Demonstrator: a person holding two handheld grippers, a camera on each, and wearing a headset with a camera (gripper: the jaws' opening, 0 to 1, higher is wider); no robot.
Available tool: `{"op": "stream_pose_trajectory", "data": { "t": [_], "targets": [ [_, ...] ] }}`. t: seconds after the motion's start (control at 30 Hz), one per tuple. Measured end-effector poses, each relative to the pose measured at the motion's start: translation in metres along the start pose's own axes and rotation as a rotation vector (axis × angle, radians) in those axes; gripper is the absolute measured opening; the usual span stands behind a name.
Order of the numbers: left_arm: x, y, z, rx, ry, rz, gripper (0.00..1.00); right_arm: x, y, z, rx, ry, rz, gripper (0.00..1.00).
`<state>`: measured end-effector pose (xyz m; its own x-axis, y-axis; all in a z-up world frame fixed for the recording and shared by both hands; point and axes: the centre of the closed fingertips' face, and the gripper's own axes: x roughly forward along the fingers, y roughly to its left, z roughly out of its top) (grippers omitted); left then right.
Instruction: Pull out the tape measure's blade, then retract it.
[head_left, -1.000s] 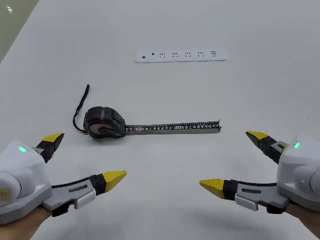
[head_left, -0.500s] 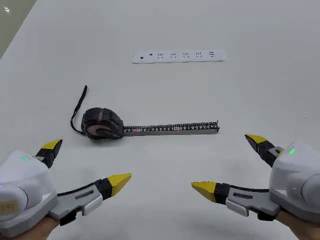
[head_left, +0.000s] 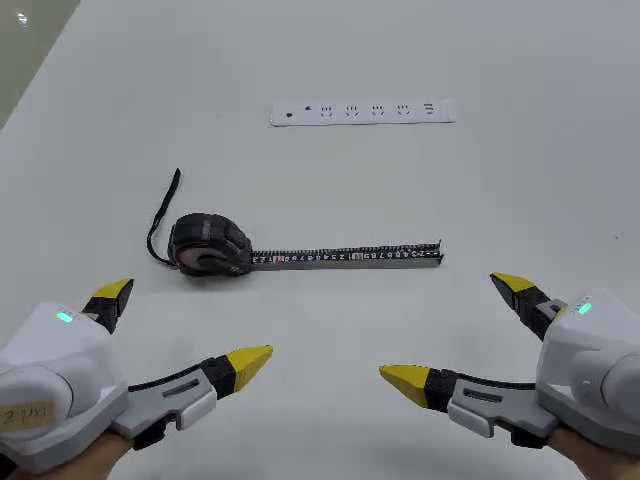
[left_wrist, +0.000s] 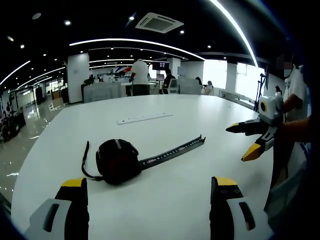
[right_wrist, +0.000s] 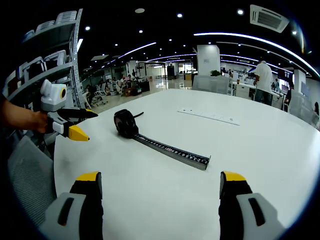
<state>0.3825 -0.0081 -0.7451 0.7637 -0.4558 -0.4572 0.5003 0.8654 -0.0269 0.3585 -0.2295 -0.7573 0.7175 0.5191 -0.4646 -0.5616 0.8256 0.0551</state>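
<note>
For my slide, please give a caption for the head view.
The left gripper and right gripper, both open, face a tape measure, blade out, on a table.

- Bright, even light over the white counter (head_left: 330, 400) in the head view; faint soft shadow under the tape measure (head_left: 208, 245).
- Lit from above by curved ceiling strips (left_wrist: 135, 41).
- Strong fisheye bending at the edges of both gripper views.
- Sharp up close, softer far back.

White tongs, yellow tips
Left tongs (head_left: 185, 323) and right tongs (head_left: 455, 328) each have a rounded white body, a green light, grey-and-black jaws and pointed yellow tips; the left bears a yellowish label (head_left: 27, 415).
</note>
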Motion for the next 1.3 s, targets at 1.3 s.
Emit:
{"op": "stream_pose_trajectory", "data": {
  "t": [1.3],
  "targets": [
    [0.019,0.010,0.001,-0.060,-0.005,0.124,1.00,0.010,-0.018,-0.004,-0.047,-0.022,0.070,0.93]
  ]
}}
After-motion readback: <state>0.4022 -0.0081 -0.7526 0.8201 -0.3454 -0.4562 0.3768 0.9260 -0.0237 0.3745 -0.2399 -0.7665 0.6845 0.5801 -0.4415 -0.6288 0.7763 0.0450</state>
